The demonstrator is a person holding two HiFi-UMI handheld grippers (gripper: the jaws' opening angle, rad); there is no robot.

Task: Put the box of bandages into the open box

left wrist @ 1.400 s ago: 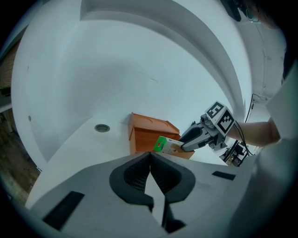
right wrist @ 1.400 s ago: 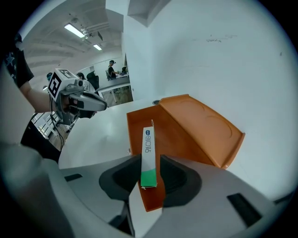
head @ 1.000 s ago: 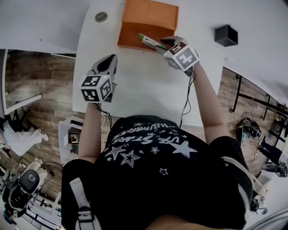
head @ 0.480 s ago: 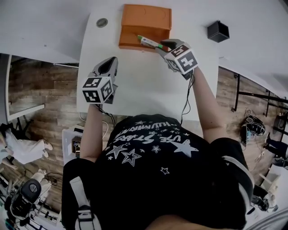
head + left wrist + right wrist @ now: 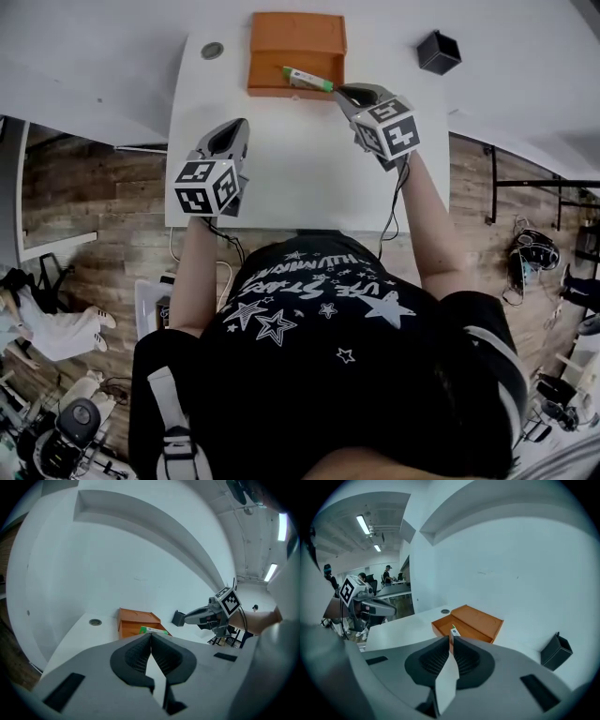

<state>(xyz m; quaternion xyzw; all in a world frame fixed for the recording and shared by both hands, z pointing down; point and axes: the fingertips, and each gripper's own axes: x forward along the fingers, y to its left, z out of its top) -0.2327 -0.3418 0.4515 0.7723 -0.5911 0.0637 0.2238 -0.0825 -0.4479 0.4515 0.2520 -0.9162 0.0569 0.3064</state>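
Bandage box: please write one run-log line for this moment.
right hand-held gripper: shut on bandage box | position: over orange open box front edge | left hand-held gripper: shut, empty

Looks like matt grey plastic on the left gripper (image 5: 151, 637) and right gripper (image 5: 451, 641), with dark ribbed, rubbery pads (image 5: 136, 656). Smooth matt white across the table (image 5: 281, 178), matt orange on the open box (image 5: 296, 33), thin printed card for the box of bandages (image 5: 307, 80). Grained wood planking on the floor (image 5: 94, 187), soft black cloth for the shirt (image 5: 328, 375).

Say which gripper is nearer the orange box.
Right. The right gripper holds the box of bandages at the near rim of the orange box; the left gripper hangs over the table, apart from it.
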